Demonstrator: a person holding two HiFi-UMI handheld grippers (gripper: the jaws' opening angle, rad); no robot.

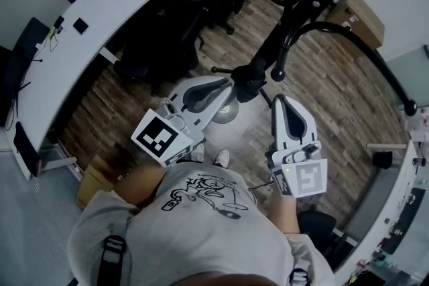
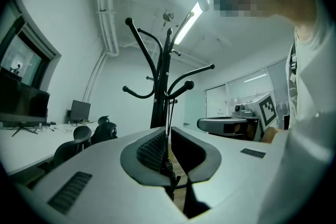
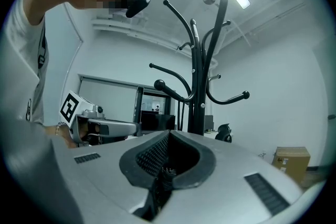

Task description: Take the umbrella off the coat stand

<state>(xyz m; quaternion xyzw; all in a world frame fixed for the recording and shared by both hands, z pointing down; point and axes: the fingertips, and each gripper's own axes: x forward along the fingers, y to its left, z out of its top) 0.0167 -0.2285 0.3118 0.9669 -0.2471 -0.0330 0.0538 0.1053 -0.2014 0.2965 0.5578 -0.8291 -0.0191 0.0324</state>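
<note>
The black coat stand (image 1: 295, 3) rises right in front of me, its curved hooks (image 2: 185, 86) spreading from the pole (image 3: 198, 107). Thin dark strands (image 2: 168, 113) hang beside the pole; I cannot make out an umbrella as such. My left gripper (image 1: 226, 82) points at the pole from the left, its jaws a narrow slit apart with nothing between them. My right gripper (image 1: 280, 101) points at the pole from the right with its jaws closed and empty. Both stop short of the stand. Each gripper shows in the other's view: the right gripper (image 2: 226, 124), the left gripper (image 3: 107, 127).
The stand's grey round base (image 1: 226, 112) sits on the wood floor. A long white desk (image 1: 87, 43) with black office chairs (image 1: 174, 17) curves along the left. A cardboard box (image 1: 358, 17) stands at the far right, another desk (image 1: 402, 211) at the right edge.
</note>
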